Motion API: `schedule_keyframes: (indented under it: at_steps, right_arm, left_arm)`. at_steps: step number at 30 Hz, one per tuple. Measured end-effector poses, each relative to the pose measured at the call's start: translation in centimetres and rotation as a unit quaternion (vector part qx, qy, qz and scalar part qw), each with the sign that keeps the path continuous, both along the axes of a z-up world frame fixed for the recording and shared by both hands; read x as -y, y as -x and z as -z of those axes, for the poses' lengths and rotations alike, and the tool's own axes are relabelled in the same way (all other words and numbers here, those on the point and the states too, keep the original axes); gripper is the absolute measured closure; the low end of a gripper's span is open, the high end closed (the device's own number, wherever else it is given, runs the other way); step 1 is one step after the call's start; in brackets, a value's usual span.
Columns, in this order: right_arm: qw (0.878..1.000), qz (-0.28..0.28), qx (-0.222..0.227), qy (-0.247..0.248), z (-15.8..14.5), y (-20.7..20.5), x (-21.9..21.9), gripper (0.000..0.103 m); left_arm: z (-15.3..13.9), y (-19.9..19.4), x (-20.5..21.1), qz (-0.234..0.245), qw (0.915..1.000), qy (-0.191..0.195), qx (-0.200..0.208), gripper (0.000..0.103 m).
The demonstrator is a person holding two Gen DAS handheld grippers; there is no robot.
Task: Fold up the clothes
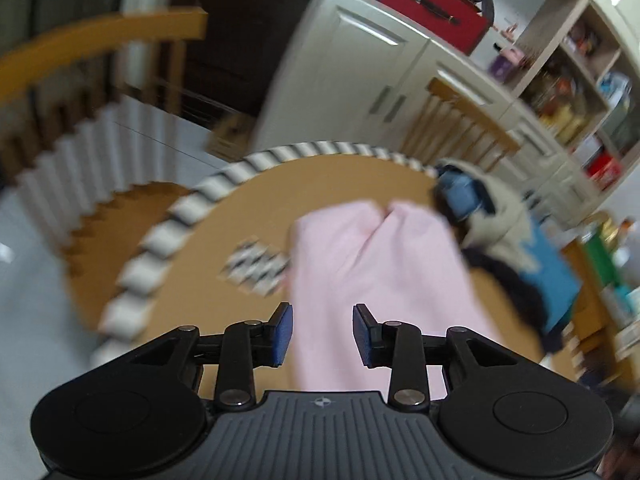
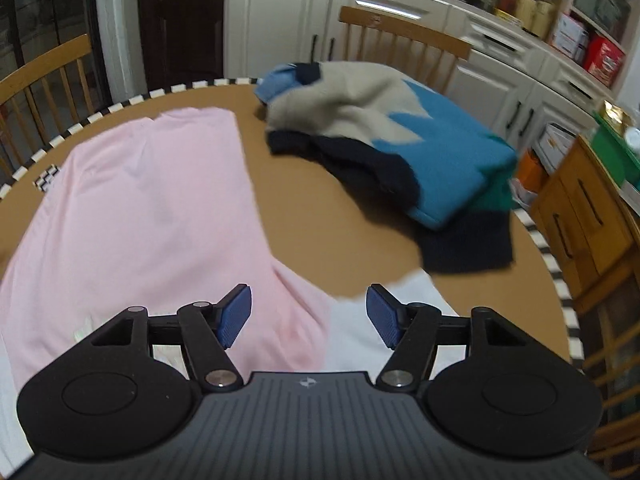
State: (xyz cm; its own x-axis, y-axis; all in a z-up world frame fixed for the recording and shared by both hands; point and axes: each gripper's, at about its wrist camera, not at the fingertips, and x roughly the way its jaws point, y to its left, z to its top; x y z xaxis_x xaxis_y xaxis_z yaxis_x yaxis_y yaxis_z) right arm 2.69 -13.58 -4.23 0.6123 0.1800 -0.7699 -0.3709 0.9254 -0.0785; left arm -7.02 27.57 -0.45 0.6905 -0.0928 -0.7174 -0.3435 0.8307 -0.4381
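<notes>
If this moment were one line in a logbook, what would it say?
task: fold clothes | left gripper: open, empty | right gripper: open, empty | pink garment: flat on table | sweater pile: beside it

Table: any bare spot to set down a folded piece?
Bare tabletop between the pink garment and the sweater pile, running back to the striped rim. The near edge is crowded: pink garment and white cloth.
</notes>
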Motion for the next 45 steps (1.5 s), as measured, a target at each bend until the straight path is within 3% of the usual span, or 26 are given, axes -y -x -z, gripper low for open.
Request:
schedule_keyframes:
  at_steps: [4, 8, 13, 16, 18, 19, 21, 24, 25, 27, 29, 31, 33, 35, 36, 38, 42, 45]
  right_arm:
    - [1.000, 0.001, -0.006, -0.007, 0.5, -1.4, -2.7, 0.038]
    - [1.000, -0.002, -0.011, 0.000, 1.1, -2.1, -4.4, 0.037]
    - [1.000, 0.003, -0.020, 0.012, 1.5, -2.7, -5.0, 0.035]
    - [1.000, 0.010, -0.025, 0.014, 1.7, -3.0, -5.0, 0.034]
    - [0.999, 0.012, -0.027, 0.014, 1.7, -3.2, -5.1, 0.034]
    - [0.999, 0.012, -0.026, 0.014, 1.7, -3.3, -5.2, 0.034]
    - [0.999, 0.012, -0.026, 0.015, 1.6, -3.3, -5.3, 0.034]
    - [1.000, 0.008, -0.018, 0.018, 1.1, -3.3, -5.4, 0.033]
    - [1.000, 0.007, -0.016, 0.018, 0.9, -3.3, -5.4, 0.033]
    - [1.000, 0.005, -0.010, 0.020, 0.6, -3.2, -5.5, 0.032]
    - [1.000, 0.003, -0.006, 0.018, 0.4, -3.2, -5.6, 0.032]
    - [1.000, -0.005, -0.008, 0.008, 0.3, -3.4, -6.0, 0.031]
    - [1.000, -0.013, -0.013, -0.005, 0.4, -4.0, -6.4, 0.032]
    - [1.000, -0.023, -0.008, -0.017, 0.3, -5.1, -7.0, 0.039]
    - [0.999, -0.030, -0.001, -0.028, 0.0, -6.1, -7.2, 0.051]
    - [0.997, -0.033, 0.005, -0.065, -0.5, -8.5, -7.4, 0.065]
    - [0.984, 0.008, -0.048, -0.170, 0.8, -16.1, -7.9, 0.068]
    - [0.982, 0.023, -0.079, -0.168, 2.9, -19.9, -10.0, 0.066]
  left_arm:
    - [3.6, -8.5, -3.6, -0.008, 0.9985, 0.040, -0.037, 0.071]
    - [6.8, -14.0, -6.0, -0.010, 0.9941, 0.067, -0.084, 0.071]
    - [8.8, -17.0, -6.6, 0.006, 0.9890, 0.083, -0.122, 0.071]
    - [9.5, -17.7, -6.7, 0.009, 0.9865, 0.106, -0.125, 0.070]
    - [9.9, -18.0, -6.7, 0.006, 0.9854, 0.116, -0.125, 0.079]
    - [10.0, -18.0, -6.5, 0.005, 0.9857, 0.114, -0.125, 0.099]
    - [9.3, -17.3, -5.8, 0.004, 0.9905, 0.096, -0.098, 0.099]
    - [5.7, -14.5, -3.7, -0.002, 1.0000, -0.007, -0.001, 0.100]
    - [4.3, -13.2, -2.8, -0.006, 0.9980, -0.050, 0.039, 0.100]
    - [1.9, -9.8, -0.8, -0.021, 0.9853, -0.130, 0.109, 0.100]
    - [1.0, -6.8, 0.7, -0.047, 0.9767, -0.169, 0.124, 0.099]
    - [2.1, -5.3, 1.3, -0.071, 0.9806, -0.173, 0.060, 0.099]
    - [5.1, -4.9, 0.1, -0.095, 0.9887, -0.115, -0.014, 0.099]
    - [7.9, -5.2, -1.1, -0.122, 0.9861, -0.095, -0.061, 0.099]
    - [8.6, -5.2, -1.6, -0.131, 0.9852, -0.088, -0.068, 0.099]
    - [9.3, -5.3, -1.9, -0.135, 0.9846, -0.084, -0.073, 0.099]
    - [9.9, -5.5, -2.0, -0.127, 0.9861, -0.076, -0.076, 0.099]
    - [10.4, -5.6, -2.3, -0.128, 0.9867, -0.061, -0.078, 0.099]
